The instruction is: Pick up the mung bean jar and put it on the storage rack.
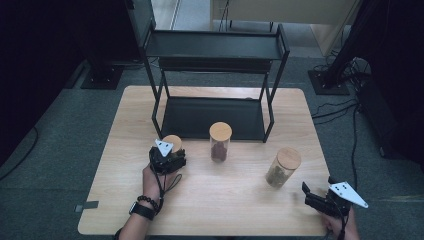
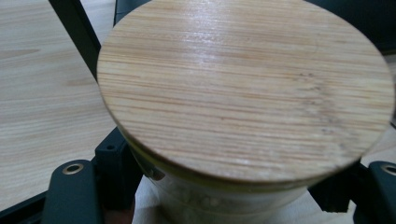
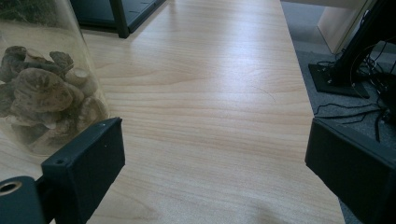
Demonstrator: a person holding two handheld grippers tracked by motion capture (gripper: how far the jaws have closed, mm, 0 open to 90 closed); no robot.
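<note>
A glass jar with a round bamboo lid sits between the jaws of my left gripper, which is shut on its glass body just under the lid. One black finger presses its left side. This jar stands at the table's middle left, in front of the black rack. My right gripper is open above bare wood at the front right corner, with nothing between its jaws. A lidded jar of brown dried pieces stands just to its left, apart from the jaws.
A third lidded jar with dark contents stands mid-table before the two-tier black metal rack. The rack's lower shelf rests on the wooden table. Cables and stand bases lie on the floor to the right.
</note>
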